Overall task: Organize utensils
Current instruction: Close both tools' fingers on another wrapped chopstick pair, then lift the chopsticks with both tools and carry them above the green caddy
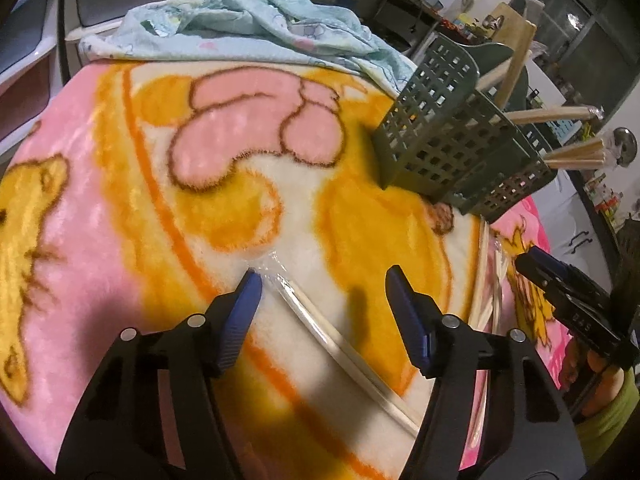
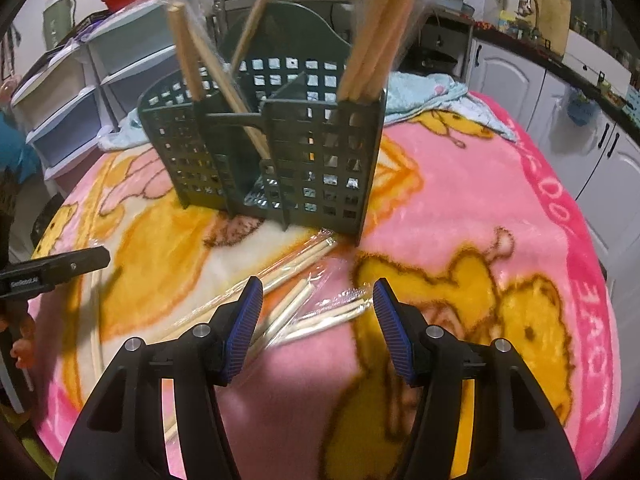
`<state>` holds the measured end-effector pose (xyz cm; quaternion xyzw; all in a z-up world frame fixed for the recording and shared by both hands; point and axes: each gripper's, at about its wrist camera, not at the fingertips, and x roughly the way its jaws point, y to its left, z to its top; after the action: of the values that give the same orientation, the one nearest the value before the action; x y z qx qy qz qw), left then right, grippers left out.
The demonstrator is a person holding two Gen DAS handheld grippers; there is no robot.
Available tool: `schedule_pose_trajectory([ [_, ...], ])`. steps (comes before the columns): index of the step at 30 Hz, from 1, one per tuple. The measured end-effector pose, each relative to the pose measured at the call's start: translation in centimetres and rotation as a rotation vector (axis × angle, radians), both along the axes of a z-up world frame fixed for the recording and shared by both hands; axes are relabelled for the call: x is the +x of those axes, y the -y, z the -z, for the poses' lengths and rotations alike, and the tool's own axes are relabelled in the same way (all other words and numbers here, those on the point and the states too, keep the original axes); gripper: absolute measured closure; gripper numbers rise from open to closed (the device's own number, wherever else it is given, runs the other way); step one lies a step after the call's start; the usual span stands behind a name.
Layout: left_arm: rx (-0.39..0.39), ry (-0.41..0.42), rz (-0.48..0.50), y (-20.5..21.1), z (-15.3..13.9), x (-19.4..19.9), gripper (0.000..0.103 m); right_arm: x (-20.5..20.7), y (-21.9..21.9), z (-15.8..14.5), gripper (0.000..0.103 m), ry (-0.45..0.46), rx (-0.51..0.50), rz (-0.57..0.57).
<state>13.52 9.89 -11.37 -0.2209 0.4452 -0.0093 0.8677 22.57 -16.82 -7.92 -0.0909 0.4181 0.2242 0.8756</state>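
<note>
A dark green slotted utensil caddy (image 1: 440,132) (image 2: 280,152) stands on the pink and yellow blanket (image 1: 100,220), with wooden chopsticks (image 2: 376,40) upright in its compartments. In the left wrist view my left gripper (image 1: 323,276) is open low over the blanket. A plastic-wrapped pair of chopsticks (image 1: 340,340) lies between its jaws, and the pads are not pressing on it. My right gripper (image 2: 317,283) is open above several wrapped chopstick pairs (image 2: 304,300) lying in front of the caddy. Nothing is held in either one.
A crumpled light blue cloth (image 1: 248,20) lies behind the caddy. Plastic drawer units (image 2: 80,92) stand at the left, white cabinets (image 2: 520,80) at the right. The other gripper shows at each view's edge: the right gripper (image 1: 560,284), the left gripper (image 2: 56,266).
</note>
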Motion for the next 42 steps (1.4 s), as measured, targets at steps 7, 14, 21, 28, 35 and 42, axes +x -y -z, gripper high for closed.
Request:
schedule_pose_trajectory([
  [7,-0.003,0.003,-0.014,-0.5,0.2,0.3,0.058,2.4,-0.3,1.0,0.054,-0.064,0.037,0.023],
  [14,0.008,0.001,-0.026,-1.0,0.3,0.5,0.071,3.6,-0.4,2.2,0.069,-0.131,0.071,0.044],
  [21,0.029,-0.006,-0.038,-1.7,0.6,0.6,0.091,3.5,0.0,2.1,0.094,-0.127,0.102,0.059],
  [28,-0.034,0.009,-0.032,-2.3,-0.3,0.1,0.098,2.6,1.2,0.1,0.096,-0.085,0.135,0.082],
  [35,-0.051,0.097,-0.010,-1.8,-3.6,-0.6,0.099,1.2,2.3,-2.3,0.100,-0.035,0.164,0.081],
  [42,-0.032,0.191,0.054,0.2,-7.0,-1.0,0.100,-0.6,2.2,-5.1,0.100,0.031,0.177,0.049],
])
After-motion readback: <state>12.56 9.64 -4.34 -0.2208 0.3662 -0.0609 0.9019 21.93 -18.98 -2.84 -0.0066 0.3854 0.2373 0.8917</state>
